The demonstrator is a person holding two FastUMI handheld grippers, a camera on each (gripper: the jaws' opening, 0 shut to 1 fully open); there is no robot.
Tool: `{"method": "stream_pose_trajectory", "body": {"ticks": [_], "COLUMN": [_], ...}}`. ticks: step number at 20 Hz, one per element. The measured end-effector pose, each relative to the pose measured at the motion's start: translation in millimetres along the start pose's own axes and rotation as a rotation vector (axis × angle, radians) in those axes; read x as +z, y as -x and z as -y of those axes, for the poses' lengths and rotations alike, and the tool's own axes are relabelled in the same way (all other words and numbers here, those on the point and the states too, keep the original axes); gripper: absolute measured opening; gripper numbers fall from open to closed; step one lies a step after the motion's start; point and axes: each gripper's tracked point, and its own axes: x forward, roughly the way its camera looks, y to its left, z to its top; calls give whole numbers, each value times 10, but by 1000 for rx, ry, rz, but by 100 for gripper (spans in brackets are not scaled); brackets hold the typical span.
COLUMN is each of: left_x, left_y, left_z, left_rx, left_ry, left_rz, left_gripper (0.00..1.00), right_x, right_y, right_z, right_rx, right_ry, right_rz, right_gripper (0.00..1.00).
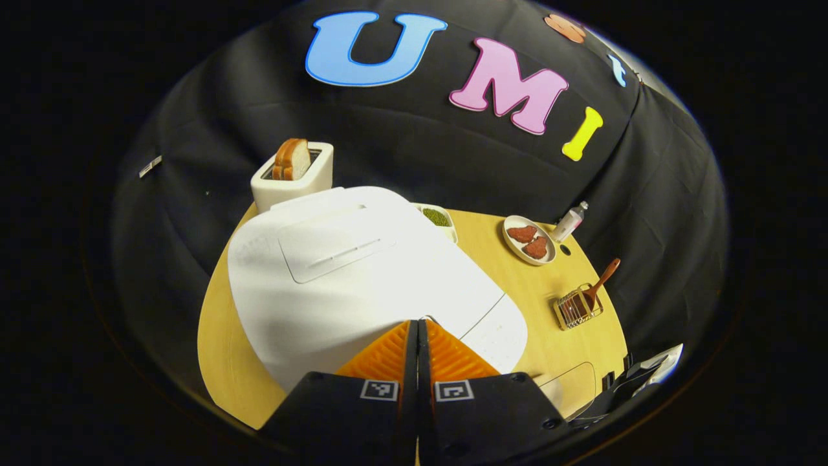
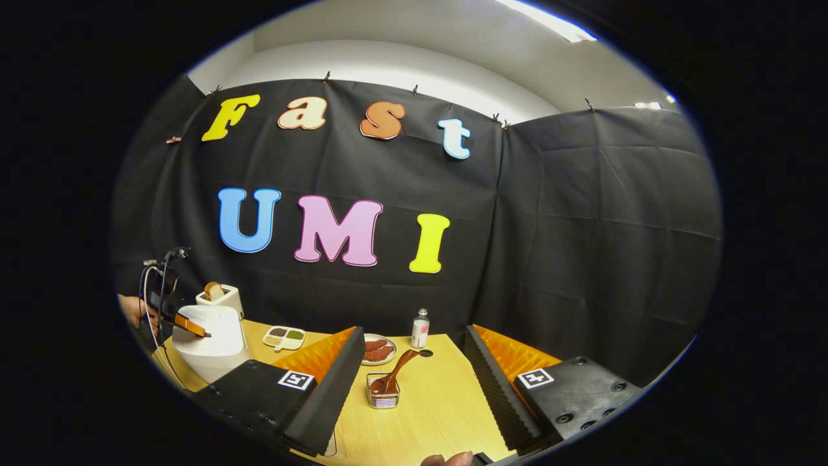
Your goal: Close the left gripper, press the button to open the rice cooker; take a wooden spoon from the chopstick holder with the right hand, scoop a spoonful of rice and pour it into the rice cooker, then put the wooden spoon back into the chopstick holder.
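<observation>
Left gripper (image 1: 419, 323) clenched on the closed rice cooker (image 1: 362, 272); right gripper (image 2: 414, 362) released.
Wooden spoon (image 2: 392, 374) stands bowl-down in the chopstick holder (image 2: 383, 395), handle leaning toward one o'clock.

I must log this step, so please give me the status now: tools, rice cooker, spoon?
Left tool shut, tips at rice cooker front, lid down. Right tool open, short of wooden spoon in chopstick holder. Nothing between.

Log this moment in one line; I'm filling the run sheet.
left tool shut, on rice cooker | lid closed | right tool open | wooden spoon in holder
</observation>
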Motion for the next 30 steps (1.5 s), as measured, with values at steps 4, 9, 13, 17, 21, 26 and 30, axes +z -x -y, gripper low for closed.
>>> {"method": "stream_pose_trajectory", "body": {"ticks": [4,9,13,17,21,26,30], "left_x": [123,533,843,1120,1375,1346,1199], "left_y": [92,392,581,779,1130,1479,1722], "left_z": [8,43,27,-29,9,245,472], "left_rx": [20,21,53,90,130,102,123], "left_ry": [-47,-27,-63,-87,-130,-134,-118], "left_rz": [69,231,338,457,611,688,744], "left_gripper": [7,7,7,6,8,31,82], "right_x": [-44,-48,-16,-25,-104,-211,-341], "right_y": [38,47,80,120,127,59,-67], "right_z": [17,21,3,-6,0,-72,-132], "right_rx": [0,6,15,32,50,98,146], "right_ry": [0,-6,-8,-18,-40,-31,-54], "right_rz": [-8,-16,-2,-6,-35,-55,-79], "right_gripper": [98,98,98,98,98,98,98]}}
